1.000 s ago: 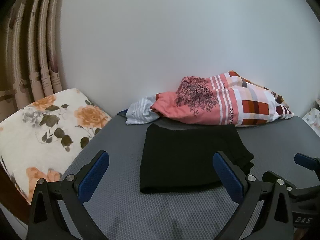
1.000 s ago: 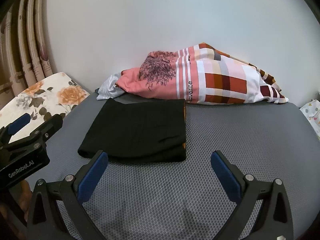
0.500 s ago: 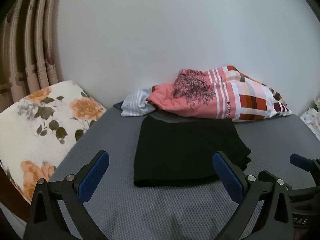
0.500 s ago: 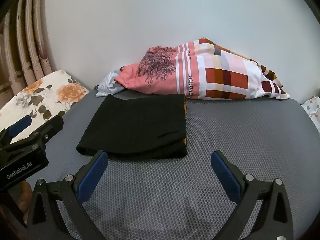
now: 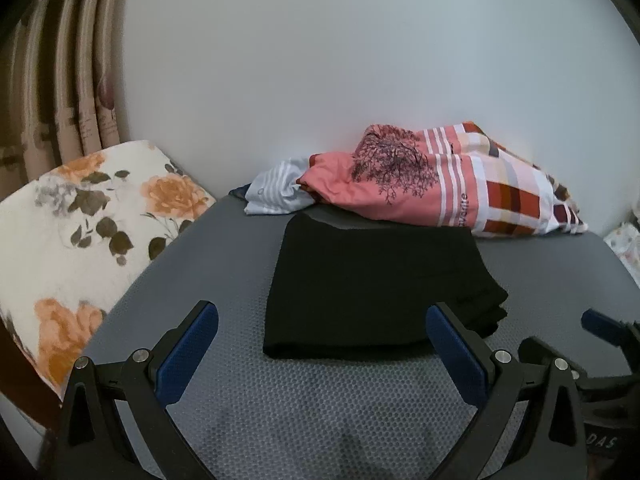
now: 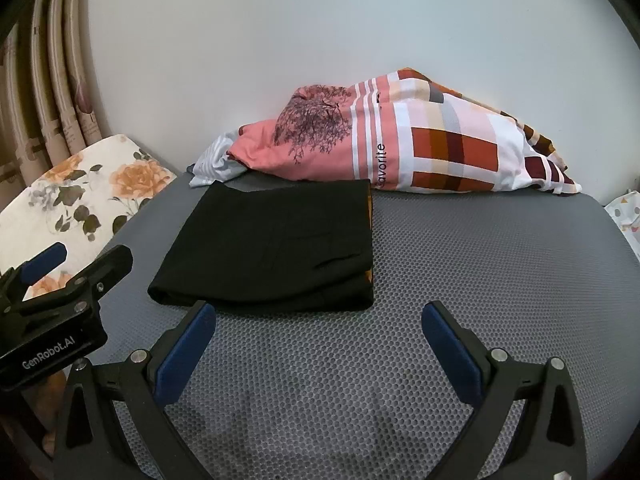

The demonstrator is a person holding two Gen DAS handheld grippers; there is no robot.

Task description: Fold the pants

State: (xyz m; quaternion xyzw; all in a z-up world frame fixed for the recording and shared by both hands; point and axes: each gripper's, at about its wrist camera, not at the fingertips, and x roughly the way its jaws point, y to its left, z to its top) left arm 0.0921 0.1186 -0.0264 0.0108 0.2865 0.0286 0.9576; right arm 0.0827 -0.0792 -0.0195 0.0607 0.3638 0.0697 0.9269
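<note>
The black pants point(image 5: 372, 288) lie folded into a flat rectangle on the grey mesh bed surface point(image 5: 312, 412); they also show in the right wrist view point(image 6: 276, 244), with an orange lining edge at their right side. My left gripper point(image 5: 322, 320) is open and empty, held just in front of the pants' near edge. My right gripper point(image 6: 318, 320) is open and empty, in front of the pants' near right corner. The left gripper's body shows at the left of the right wrist view point(image 6: 52, 300).
A pink patterned quilt point(image 6: 400, 148) and a striped white cloth point(image 5: 276, 192) lie against the white wall behind the pants. A floral cushion point(image 5: 80, 232) sits at the left, with curtains point(image 5: 60, 80) behind it. Bare grey mesh point(image 6: 500, 264) stretches right of the pants.
Both grippers have drawn back slightly and tilted, so the pants sit a little farther and lower in view. The pants have not moved. Both grippers stay open.
</note>
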